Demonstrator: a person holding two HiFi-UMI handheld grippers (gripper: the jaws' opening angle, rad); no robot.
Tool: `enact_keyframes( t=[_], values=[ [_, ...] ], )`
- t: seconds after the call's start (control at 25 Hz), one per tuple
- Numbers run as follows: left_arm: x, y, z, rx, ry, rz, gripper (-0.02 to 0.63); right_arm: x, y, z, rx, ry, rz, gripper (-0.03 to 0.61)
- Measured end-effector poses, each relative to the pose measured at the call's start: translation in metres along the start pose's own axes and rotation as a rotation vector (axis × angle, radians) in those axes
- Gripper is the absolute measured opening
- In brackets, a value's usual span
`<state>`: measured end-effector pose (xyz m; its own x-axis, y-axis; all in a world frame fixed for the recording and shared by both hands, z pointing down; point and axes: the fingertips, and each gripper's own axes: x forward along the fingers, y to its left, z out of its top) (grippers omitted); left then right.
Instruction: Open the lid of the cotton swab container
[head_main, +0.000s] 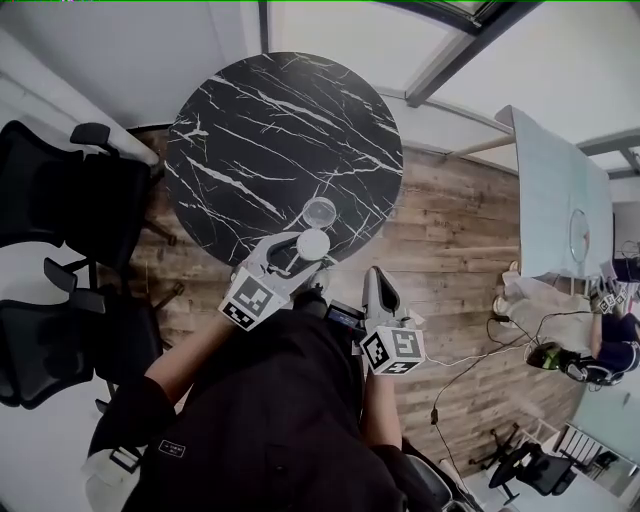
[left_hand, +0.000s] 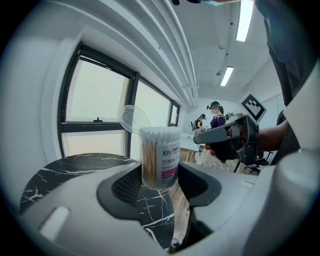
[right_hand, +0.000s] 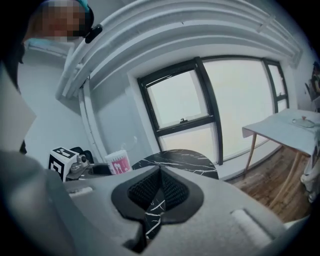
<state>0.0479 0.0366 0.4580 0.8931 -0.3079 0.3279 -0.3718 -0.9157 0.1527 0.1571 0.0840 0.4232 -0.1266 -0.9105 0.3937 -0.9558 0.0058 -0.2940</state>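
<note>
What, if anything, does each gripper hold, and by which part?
The left gripper grips the cotton swab container by its lower body; the right gripper is shut on nothing.

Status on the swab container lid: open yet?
Done: the clear lid stands flipped up behind the cotton swab container, swab tips exposed. In hand: the left claw grips the container by its sides; the right claw is shut, empty and apart from it. Left: apparently nothing of the opening itself.

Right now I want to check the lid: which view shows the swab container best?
The left gripper view: the container stands close and centred, its lid flipped open. The head view shows only its top; the right gripper view shows it small, at left.
</note>
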Motion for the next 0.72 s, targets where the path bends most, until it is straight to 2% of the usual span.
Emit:
enact_keyframes(
  t=[0.16, 0.36, 0.72],
  values=[
    [-0.003, 0.006, 0.003, -0.011, -0.018, 0.039, 0.235, -0.001, -0.009, 0.0, -0.012, -0.03, -0.068, 0.001],
    [0.002, 0.004, -0.002, -0.015, -0.005, 0.04, 0.236, -0.001, -0.015, 0.0, -0.052, -0.052, -0.12, 0.002],
    [0.004, 0.005, -0.004, -0.006, -0.005, 0.036, 0.236, 0.001, -0.009, -0.006, -0.075, -0.039, -0.091, -0.002]
  ],
)
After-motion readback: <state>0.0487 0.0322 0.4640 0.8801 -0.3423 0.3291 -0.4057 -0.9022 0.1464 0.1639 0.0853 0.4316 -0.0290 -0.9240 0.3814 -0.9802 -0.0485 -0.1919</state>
